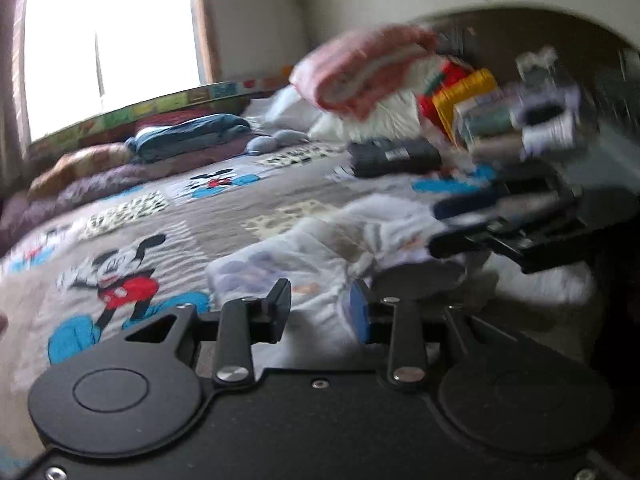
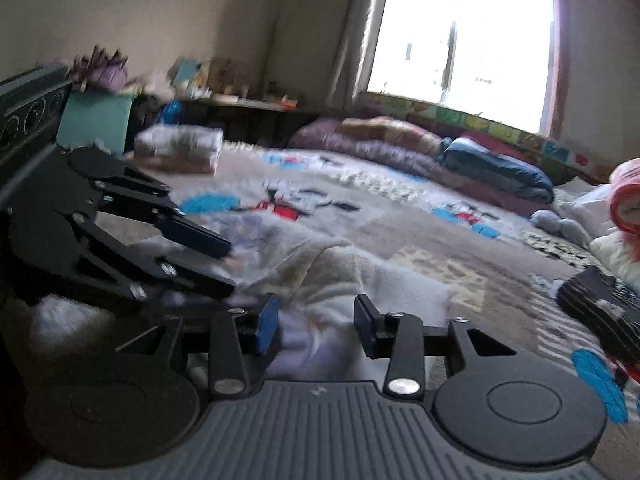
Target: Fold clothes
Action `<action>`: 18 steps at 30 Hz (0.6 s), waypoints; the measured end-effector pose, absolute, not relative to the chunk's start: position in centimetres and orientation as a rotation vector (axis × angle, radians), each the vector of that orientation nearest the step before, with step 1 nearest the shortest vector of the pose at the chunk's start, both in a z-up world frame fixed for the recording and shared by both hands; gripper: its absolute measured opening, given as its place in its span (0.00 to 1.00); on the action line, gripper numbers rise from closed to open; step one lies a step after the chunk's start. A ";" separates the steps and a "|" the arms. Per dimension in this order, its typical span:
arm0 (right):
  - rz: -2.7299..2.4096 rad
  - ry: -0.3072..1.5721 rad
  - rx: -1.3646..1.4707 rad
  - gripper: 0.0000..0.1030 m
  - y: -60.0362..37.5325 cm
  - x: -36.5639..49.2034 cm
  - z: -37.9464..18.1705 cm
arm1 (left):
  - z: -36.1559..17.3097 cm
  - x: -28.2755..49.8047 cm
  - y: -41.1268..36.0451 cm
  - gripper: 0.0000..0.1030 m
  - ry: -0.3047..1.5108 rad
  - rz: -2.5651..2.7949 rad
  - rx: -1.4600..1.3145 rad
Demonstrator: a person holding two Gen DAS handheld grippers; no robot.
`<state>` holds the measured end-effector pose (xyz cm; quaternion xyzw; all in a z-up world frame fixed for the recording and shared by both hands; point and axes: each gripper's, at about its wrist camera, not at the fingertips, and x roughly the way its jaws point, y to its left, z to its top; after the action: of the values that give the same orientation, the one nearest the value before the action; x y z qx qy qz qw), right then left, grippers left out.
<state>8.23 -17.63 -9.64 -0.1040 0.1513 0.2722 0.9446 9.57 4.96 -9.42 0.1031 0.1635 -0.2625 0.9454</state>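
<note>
the white garment [image 1: 340, 248] lies crumpled on the bed [image 1: 168, 216], just ahead of both grippers. the left gripper [image 1: 320, 312] has its jaws parted over the cloth, nothing pinched that the blur lets one see; the right gripper [image 2: 316, 326] likewise stands released, cloth beneath the gap. the fabric looks thin, soft and limp, with faint prints, bunched in loose ridges. the risk, judged from here: a pinch may catch only one layer or snag the fuzzy cartoon blanket [image 2: 400, 216] under it, dragging both and skewing the fold.
</note>
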 end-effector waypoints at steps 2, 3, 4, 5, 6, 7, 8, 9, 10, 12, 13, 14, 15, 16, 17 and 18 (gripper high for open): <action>0.535 0.291 -0.157 0.39 -18.6 7.5 -9.6 | -9.3 9.6 5.8 0.30 0.340 -0.530 0.153; 0.524 0.290 -0.133 0.38 -18.9 7.4 -9.7 | -9.5 9.6 5.9 0.30 0.350 -0.527 0.141; 0.513 0.294 -0.112 0.37 -19.3 7.5 -9.8 | -10.1 9.8 5.6 0.30 0.376 -0.523 0.153; 0.501 0.298 -0.091 0.37 -19.6 7.7 -10.0 | -11.1 10.1 5.0 0.30 0.414 -0.521 0.187; 0.493 0.317 -0.077 0.36 -19.8 8.0 -10.3 | -12.1 10.3 4.4 0.30 0.453 -0.518 0.220; 0.485 0.369 -0.081 0.36 -19.7 8.6 -11.2 | -12.9 10.4 3.9 0.30 0.470 -0.513 0.240; 0.481 0.412 -0.092 0.36 -19.5 9.0 -12.3 | -13.3 10.3 3.6 0.33 0.458 -0.507 0.243; 0.482 0.440 -0.101 0.36 -19.2 9.2 -13.4 | -13.5 10.2 3.3 0.40 0.456 -0.503 0.243; 0.480 0.441 -0.118 0.36 -18.9 9.2 -14.0 | -13.4 10.1 3.1 0.41 0.458 -0.498 0.247; 0.474 0.442 -0.139 0.37 -18.6 9.3 -14.1 | -13.5 9.8 2.8 0.41 0.445 -0.489 0.269; 0.471 0.447 -0.147 0.37 -18.4 9.4 -14.0 | -13.4 9.7 2.9 0.42 0.445 -0.491 0.261; 0.473 0.449 -0.145 0.37 -18.5 9.5 -14.0 | -13.2 9.8 3.2 0.42 0.452 -0.496 0.242; 0.480 0.448 -0.135 0.37 -18.7 9.4 -14.0 | -12.9 9.9 3.5 0.45 0.457 -0.504 0.216; 0.486 0.448 -0.118 0.37 -18.9 9.3 -13.9 | -12.5 10.0 4.1 0.45 0.460 -0.514 0.182; 0.493 0.448 -0.091 0.38 -19.1 9.3 -13.6 | -12.2 10.1 4.6 0.45 0.463 -0.522 0.147; 0.502 0.448 -0.060 0.39 -19.4 9.2 -13.3 | -11.8 10.1 4.9 0.45 0.463 -0.528 0.118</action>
<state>9.19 -19.41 -13.30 -0.0295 0.2200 0.2462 0.9435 10.09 4.91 -11.85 0.0578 0.2267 -0.2583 0.9373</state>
